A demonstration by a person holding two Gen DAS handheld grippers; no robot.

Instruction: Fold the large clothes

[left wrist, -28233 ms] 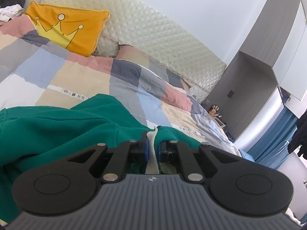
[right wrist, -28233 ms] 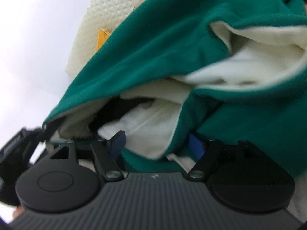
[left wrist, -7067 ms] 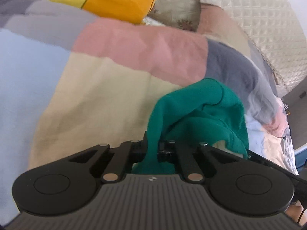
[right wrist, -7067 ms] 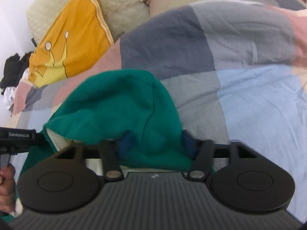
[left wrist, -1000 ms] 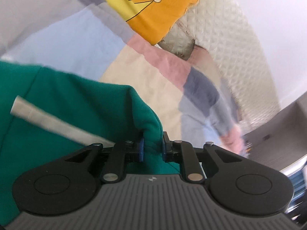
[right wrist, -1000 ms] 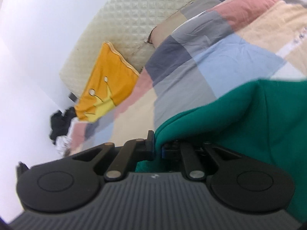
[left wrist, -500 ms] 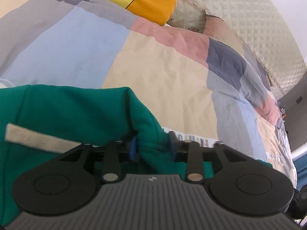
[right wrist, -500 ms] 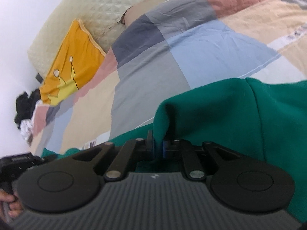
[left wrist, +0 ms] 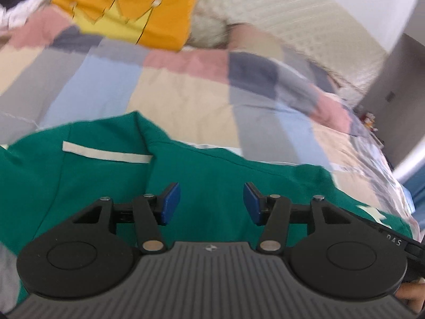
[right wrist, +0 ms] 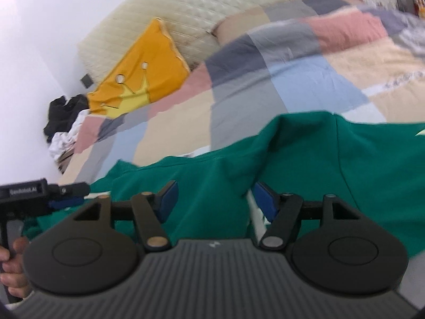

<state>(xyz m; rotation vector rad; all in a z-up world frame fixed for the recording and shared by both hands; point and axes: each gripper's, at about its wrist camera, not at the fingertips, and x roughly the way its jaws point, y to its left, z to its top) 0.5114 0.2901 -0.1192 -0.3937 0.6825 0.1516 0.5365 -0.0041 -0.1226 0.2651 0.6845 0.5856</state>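
Patchwork bedding in pink, grey, pale blue and cream covers the bed (left wrist: 186, 98), and on it, directly below and ahead of both grippers, lies the green sweatshirt (left wrist: 212, 175), spread flat with a cream strip (left wrist: 106, 154) showing ahead and to the left of the left gripper's fingers; a ridge of green cloth (right wrist: 255, 159) stands up just ahead of the right gripper.

Left gripper (left wrist: 211, 203): jaws opening, blue pads spread, green fabric beneath the gap but neither pad pressing on it; right gripper (right wrist: 213, 199): jaws opening likewise, the cloth ridge running down between the pads, no pinch that I can make out; both tools tilt downward over the garment.

Judged from this, the step in hand is a release: a fold has been laid down and the cloth let go; the sweatshirt is flat but wide, so the folding looks only partly done. The next move probably calls for picking a fresh pair of grip points, likely an outer edge or sleeve, pinching both cleanly, and carrying them across without dragging the layer underneath; the raised ridge may want smoothing first.

Beyond the garment: an orange crown-print cushion (left wrist: 124, 8) against the quilted cream headboard (left wrist: 292, 13); a dark and white clothes pile (right wrist: 66, 122) far to the left; a grey wardrobe (left wrist: 393, 85) off to the right.
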